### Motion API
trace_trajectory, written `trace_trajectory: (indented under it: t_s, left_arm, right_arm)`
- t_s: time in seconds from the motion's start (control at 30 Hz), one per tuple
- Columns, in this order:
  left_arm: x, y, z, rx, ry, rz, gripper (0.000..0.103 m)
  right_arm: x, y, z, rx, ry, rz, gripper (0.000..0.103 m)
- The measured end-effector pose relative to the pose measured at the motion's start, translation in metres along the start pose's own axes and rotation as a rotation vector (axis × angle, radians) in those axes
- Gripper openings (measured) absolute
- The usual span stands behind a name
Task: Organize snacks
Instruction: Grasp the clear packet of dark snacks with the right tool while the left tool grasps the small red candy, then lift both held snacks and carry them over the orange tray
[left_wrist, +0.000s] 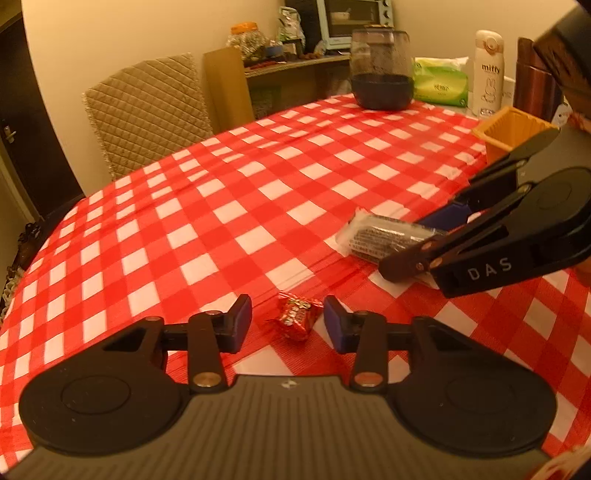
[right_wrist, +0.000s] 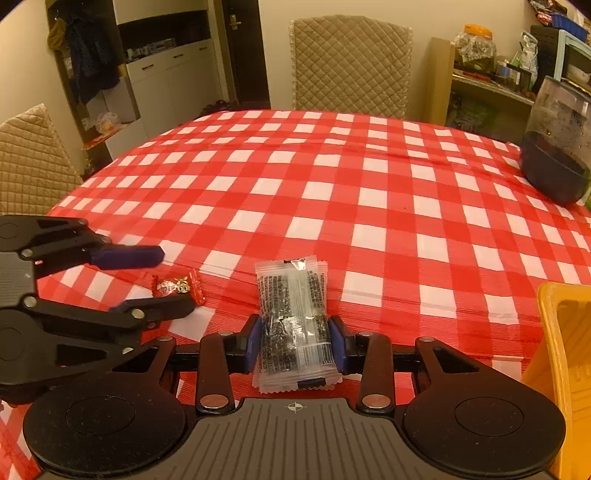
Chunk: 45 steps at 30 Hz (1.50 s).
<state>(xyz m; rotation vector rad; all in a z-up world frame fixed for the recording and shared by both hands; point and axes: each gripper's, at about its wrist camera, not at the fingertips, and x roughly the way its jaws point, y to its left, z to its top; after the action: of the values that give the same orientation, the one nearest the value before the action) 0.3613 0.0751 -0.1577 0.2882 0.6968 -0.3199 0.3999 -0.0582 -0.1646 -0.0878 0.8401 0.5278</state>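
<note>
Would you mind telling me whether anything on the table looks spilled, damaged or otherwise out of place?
Nothing stands out. The red candy and the clear snack packet lie flat and intact on the checked cloth, each between a gripper's fingers. The yellow box stands upright, and nothing is spilled.

Small red foil candy (left_wrist: 294, 318) lying flat, bottom middle of the left view. Clear packet of dark bits (right_wrist: 293, 321) lying lengthwise, bottom center of the right view.

Right gripper (right_wrist: 295, 341) on clear snack packet (right_wrist: 293, 321)
Pads touching packet's sides; red candy (right_wrist: 177, 286) between left gripper (right_wrist: 173, 282) fingers; yellow bin (right_wrist: 565, 365) near table (right_wrist: 332, 177) edge.
</note>
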Motion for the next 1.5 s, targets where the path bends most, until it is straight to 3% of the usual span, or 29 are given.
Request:
trace_trajectory:
  t_s: [0.07, 0.23, 0.5, 0.7, 1.17, 1.5]
  left_arm:
    - [0.002, -0.001, -0.001, -0.004, 0.004, -0.015, 0.023]
    - [0.000, -0.003, 0.002, -0.041, 0.027, -0.021, 0.017]
    - [-0.011, 0.004, 0.002, -0.241, 0.062, -0.006, 0.017]
    - [-0.040, 0.000, 0.000, -0.333, 0.056, 0.028, 0.017]
    - [-0.117, -0.040, -0.016, -0.474, 0.054, 0.042, 0.017]
    - [-0.181, -0.076, -0.028, -0.521, 0.042, 0.047, 0.017]
  right_arm:
    - [0.000, 0.002, 0.000, -0.002, -0.002, -0.005, 0.039]
    - [-0.002, 0.001, 0.001, 0.014, -0.015, -0.021, 0.039]
    - [-0.018, -0.003, -0.005, 0.073, -0.018, -0.034, 0.039]
    - [-0.042, 0.001, -0.017, 0.098, -0.031, -0.054, 0.039]
    - [-0.134, 0.030, -0.068, 0.187, -0.102, -0.114, 0.039]
    - [-0.206, 0.050, -0.100, 0.241, -0.121, -0.128, 0.039]
